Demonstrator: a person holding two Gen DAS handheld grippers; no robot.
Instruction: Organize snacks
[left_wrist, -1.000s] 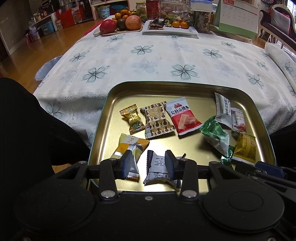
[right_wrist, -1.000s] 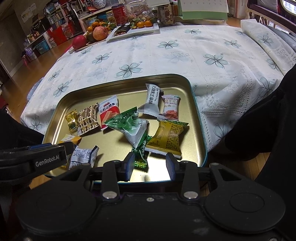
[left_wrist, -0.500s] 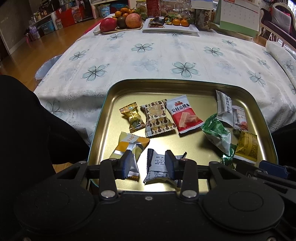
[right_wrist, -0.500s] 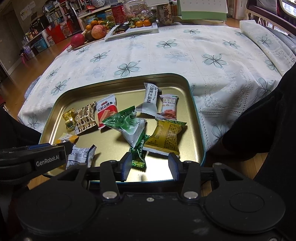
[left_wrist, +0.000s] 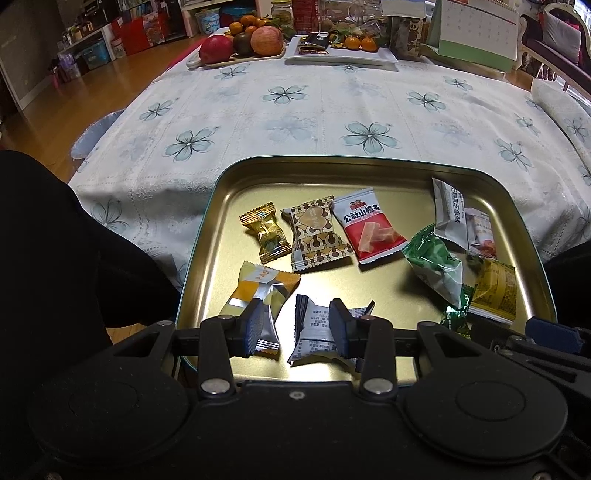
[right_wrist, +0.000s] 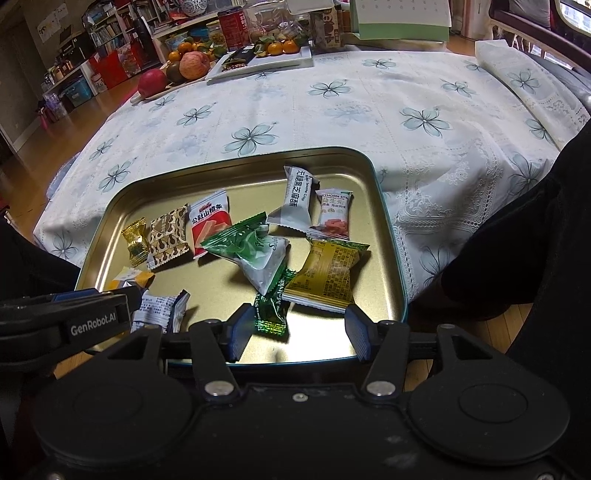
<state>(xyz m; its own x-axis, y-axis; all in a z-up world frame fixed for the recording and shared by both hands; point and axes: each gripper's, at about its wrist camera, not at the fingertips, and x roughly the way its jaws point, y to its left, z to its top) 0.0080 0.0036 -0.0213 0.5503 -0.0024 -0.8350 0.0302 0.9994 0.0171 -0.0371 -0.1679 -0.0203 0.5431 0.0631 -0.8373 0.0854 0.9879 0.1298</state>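
Hovering over the near edge of the gold tin tray (left_wrist: 221, 192) on the flower-patterned worktop (left_wrist: 295, 110), the left gripper (left_wrist: 295, 326) is spread above a white-and-black snack packet (left_wrist: 317, 328) while the right gripper (right_wrist: 295, 334) gapes wider, empty, near a dark green candy (right_wrist: 272, 310) among scattered snacks.

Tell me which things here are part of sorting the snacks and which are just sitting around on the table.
Part of the job:
gold tray
red hawthorn packet
brown patterned packet
gold candy
green packet
yellow packet
left gripper, open
right gripper, open

Just lying about:
fruit plate
white dish of oranges
desk calendar
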